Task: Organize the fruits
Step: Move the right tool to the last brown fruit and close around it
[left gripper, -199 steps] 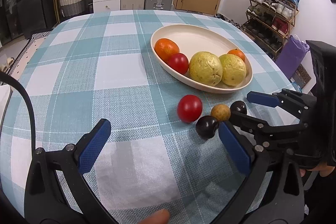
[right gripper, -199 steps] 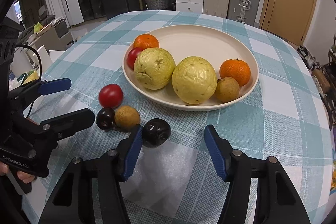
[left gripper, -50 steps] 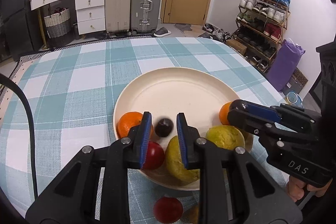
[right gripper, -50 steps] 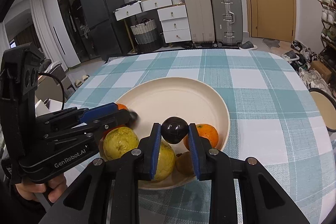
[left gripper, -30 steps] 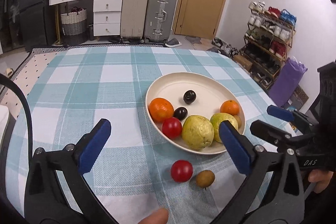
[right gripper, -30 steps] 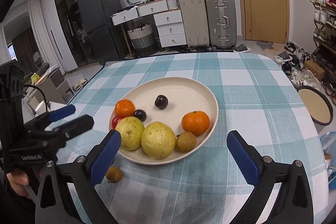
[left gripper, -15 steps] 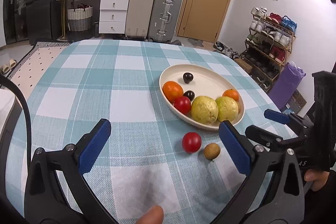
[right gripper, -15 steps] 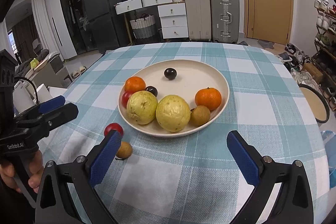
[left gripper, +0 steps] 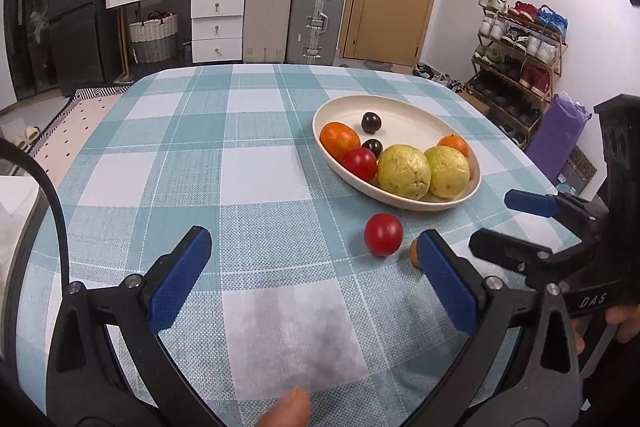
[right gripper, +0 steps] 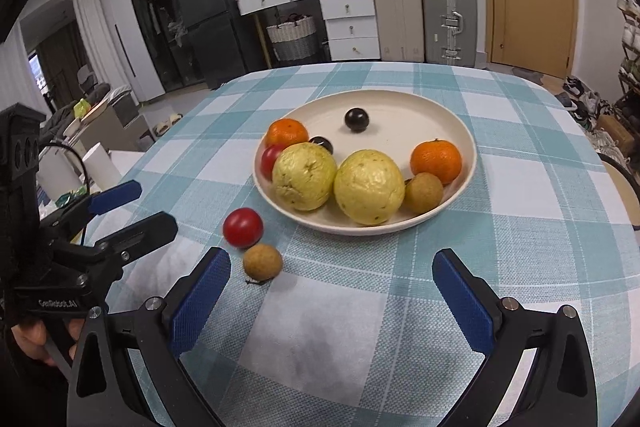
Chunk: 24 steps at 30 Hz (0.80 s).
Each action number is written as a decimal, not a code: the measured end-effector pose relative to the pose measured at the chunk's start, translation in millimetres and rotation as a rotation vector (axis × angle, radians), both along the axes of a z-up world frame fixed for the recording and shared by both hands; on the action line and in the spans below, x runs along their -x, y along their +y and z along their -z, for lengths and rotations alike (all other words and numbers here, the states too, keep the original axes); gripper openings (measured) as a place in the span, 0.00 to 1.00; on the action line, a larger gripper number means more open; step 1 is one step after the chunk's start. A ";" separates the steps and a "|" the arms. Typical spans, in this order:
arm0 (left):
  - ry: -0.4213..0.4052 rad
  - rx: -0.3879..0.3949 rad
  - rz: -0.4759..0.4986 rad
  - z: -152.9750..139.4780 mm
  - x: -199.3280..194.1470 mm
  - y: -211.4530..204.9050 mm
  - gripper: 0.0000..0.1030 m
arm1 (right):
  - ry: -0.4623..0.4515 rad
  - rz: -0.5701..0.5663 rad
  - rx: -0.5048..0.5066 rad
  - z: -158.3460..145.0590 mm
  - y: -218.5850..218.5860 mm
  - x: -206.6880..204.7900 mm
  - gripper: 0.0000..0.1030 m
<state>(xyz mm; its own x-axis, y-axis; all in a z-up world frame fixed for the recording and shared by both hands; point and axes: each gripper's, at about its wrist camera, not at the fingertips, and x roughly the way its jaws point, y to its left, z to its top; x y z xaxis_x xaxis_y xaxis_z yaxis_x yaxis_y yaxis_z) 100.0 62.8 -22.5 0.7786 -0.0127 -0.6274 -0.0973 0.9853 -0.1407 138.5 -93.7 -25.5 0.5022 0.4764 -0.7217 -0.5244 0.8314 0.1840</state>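
Left gripper (left gripper: 316, 275): jaws spread wide, holding nothing, low over the tablecloth (left gripper: 192, 163), short of the plate (left gripper: 404, 201). Right gripper (right gripper: 332, 287): likewise wide apart, bare, aimed at the plate. Tomato (right gripper: 243, 227) and longan (right gripper: 262, 262): on cloth, just before the plate; longan half hidden behind a left finger (left gripper: 446, 285). Plate holds the other fruit; rear plum (right gripper: 322, 143) partly hidden.

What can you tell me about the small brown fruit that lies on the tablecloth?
The small brown fruit is round, with a dull, rough tan skin and a short dark stem at its base. It lies on the checked tablecloth, outside the plate, right beside the red tomato. Nothing grips it.
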 end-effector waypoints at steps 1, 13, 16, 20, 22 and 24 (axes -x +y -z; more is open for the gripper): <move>-0.001 -0.003 -0.001 0.0 0.0 -0.1 1.00 | -0.001 -0.003 0.006 0.5 1.7 0.5 1.00; 0.009 -0.023 -0.017 0.4 -0.4 -0.5 1.00 | 0.059 -0.077 0.003 10.3 14.5 2.0 0.92; 0.014 -0.029 -0.018 0.8 -1.4 -1.1 1.00 | 0.063 -0.100 0.014 12.0 19.9 4.2 0.86; 0.006 -0.029 -0.008 -0.3 -0.4 -1.7 1.00 | 0.071 -0.121 0.002 12.6 24.1 4.8 0.79; 0.008 -0.027 -0.005 0.1 -0.6 -1.2 1.00 | 0.069 -0.128 0.005 13.2 26.1 4.5 0.73; 0.009 -0.026 -0.011 0.3 -1.1 -0.8 1.00 | 0.073 -0.128 0.006 13.5 28.1 3.0 0.66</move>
